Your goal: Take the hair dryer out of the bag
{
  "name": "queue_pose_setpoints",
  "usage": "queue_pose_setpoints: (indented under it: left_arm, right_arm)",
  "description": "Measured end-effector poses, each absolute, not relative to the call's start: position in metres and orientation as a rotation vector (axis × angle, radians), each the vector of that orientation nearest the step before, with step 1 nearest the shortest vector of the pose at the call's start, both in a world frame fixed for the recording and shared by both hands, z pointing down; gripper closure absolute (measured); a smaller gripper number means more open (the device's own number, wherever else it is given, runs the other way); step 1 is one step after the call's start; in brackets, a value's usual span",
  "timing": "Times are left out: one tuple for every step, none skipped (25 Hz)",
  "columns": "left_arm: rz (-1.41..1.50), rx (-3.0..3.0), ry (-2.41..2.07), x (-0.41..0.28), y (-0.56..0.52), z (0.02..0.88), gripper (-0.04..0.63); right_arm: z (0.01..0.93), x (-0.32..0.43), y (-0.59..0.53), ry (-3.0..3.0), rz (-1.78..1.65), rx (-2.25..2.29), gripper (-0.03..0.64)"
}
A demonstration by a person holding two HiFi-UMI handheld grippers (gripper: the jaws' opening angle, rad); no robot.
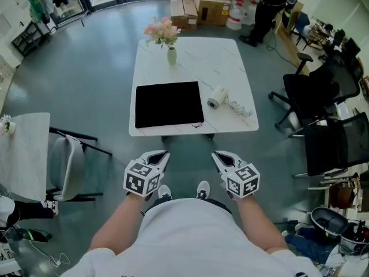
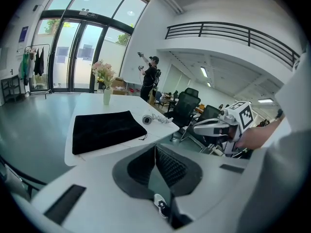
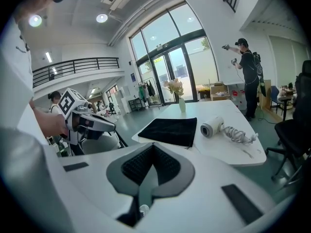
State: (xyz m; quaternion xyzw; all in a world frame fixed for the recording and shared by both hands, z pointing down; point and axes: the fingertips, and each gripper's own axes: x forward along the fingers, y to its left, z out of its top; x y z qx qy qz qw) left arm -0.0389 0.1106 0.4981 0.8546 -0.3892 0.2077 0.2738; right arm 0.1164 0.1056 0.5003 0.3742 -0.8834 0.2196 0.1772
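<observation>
Hair dryer [image 1: 217, 98] lies on table [image 1: 193, 59] beside flat black bag [image 1: 168, 104].

vase [image 1: 172, 55] on white table [image 1: 230, 68] | office chairs [image 1: 311, 94] | cardboard boxes [image 1: 210, 7]

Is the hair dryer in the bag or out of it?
Out: the hair dryer lies on the table beside the flat bag.
</observation>
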Motion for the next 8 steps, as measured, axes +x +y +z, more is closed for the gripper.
queue_pose_setpoints:
  left_arm:
    - [0.558, 2.299, -1.048, -0.0388, 0.1102, 0.4974, 0.577]
    - [0.556, 2.299, -1.050, -0.0389, 0.1097, 0.4969, 0.578]
    - [0.555, 2.299, -1.053, -0.0390, 0.1093, 0.4966, 0.578]
    - [0.555, 2.298, -1.055, -0.0389, 0.1092, 0.4966, 0.577]
    - [0.555, 2.298, -1.056, -0.0386, 0.1095, 0.4969, 0.578]
    - [0.556, 2.297, -1.056, -0.0381, 0.1101, 0.4973, 0.578]
    - [0.556, 2.297, -1.056, -0.0376, 0.1108, 0.4978, 0.577]
    - [0.556, 2.297, -1.055, -0.0371, 0.1115, 0.4983, 0.578]
  right_arm:
    - [0.5002, 0.1165, 0.1056, -2.500, 0.622, 1.058, 0.601]
    - [0.5002, 0.1168, 0.1056, -2.500, 0.622, 1.057, 0.601]
    - [0.5004, 0.1172, 0.1055, -2.500, 0.622, 1.057, 0.601]
    - [0.5007, 0.1177, 0.1058, -2.500, 0.623, 1.056, 0.601]
    - [0.5010, 0.1183, 0.1065, -2.499, 0.622, 1.055, 0.601]
    - [0.5014, 0.1190, 0.1073, -2.497, 0.621, 1.054, 0.601]
    - [0.5018, 0.1197, 0.1082, -2.496, 0.619, 1.053, 0.601]
    - [0.5022, 0.1203, 0.1091, -2.494, 0.617, 1.052, 0.601]
